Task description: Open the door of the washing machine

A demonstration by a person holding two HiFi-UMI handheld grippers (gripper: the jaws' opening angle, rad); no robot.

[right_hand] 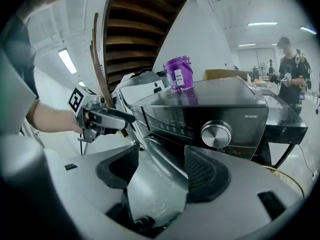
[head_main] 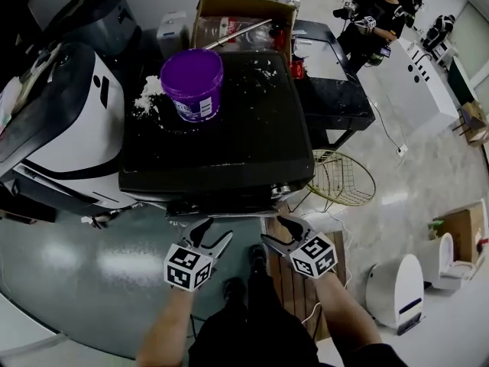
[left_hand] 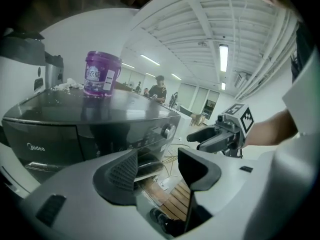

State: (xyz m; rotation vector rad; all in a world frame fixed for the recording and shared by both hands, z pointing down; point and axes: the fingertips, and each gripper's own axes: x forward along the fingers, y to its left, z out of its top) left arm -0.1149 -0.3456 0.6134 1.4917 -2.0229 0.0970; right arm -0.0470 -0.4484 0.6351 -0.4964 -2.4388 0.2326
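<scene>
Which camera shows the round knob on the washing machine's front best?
The right gripper view: the knob faces the camera, large and sharp. The left gripper view shows it small and at an angle. The head view looks down on the washing machine top, so the knob is hidden.

Washing machine [head_main: 221, 128] close ahead, white appliance [head_main: 69, 128] just beside its left, wire basket [head_main: 344, 180] near its right, floor [head_main: 76, 274] open below.

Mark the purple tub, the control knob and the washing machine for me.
purple tub [head_main: 192, 73]: head view, middle of its lid.
control knob [right_hand: 216, 134]: right gripper view, face of the knob.
washing machine [head_main: 229, 140]: head view, bare part of its dark top.
</scene>
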